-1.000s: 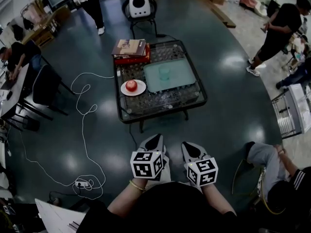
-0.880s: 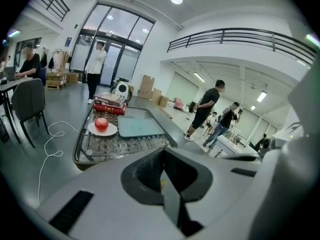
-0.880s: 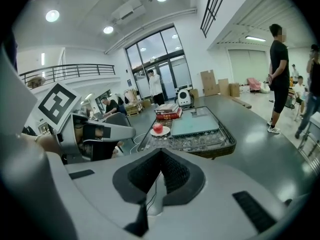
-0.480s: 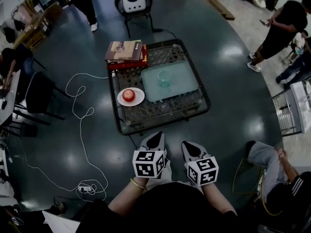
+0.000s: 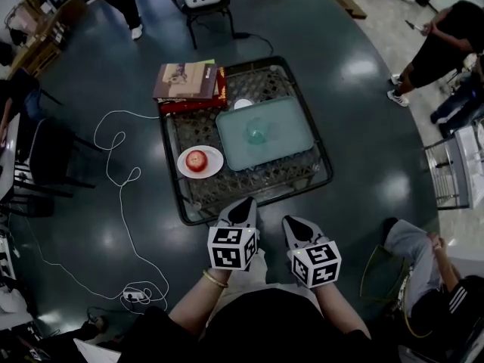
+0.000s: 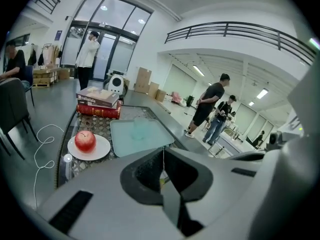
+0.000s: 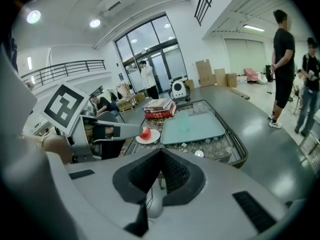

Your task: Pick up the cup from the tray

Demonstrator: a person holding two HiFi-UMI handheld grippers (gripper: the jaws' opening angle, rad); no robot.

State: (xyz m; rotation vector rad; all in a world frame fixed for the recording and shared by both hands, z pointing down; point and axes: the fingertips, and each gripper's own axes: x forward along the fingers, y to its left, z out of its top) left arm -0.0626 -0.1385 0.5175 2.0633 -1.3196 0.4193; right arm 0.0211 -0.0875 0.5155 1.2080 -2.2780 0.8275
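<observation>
A pale translucent green cup [image 5: 256, 131] stands upright near the middle of a light green tray [image 5: 287, 148] on a low wicker-and-glass table [image 5: 311, 180]. The cup [image 6: 138, 127] and tray [image 6: 150, 140] also show in the left gripper view, and the cup [image 7: 183, 122] on the tray [image 7: 205, 129] in the right gripper view. My left gripper [image 5: 240, 213] and right gripper [image 5: 296, 228] hover side by side just short of the table's near edge, well apart from the cup. Both are shut with nothing held.
A red apple [image 5: 196, 159] lies on a white plate [image 5: 212, 153] left of the tray. Stacked books [image 5: 190, 83] sit at the table's far left corner. A white cable [image 5: 113, 172] snakes over the floor on the left. People stand at the right [image 5: 442, 44] and sit nearby [image 5: 423, 263].
The table has drawn nearer to the grippers in the head view over the last second. Both grippers stay shut and side by side.
</observation>
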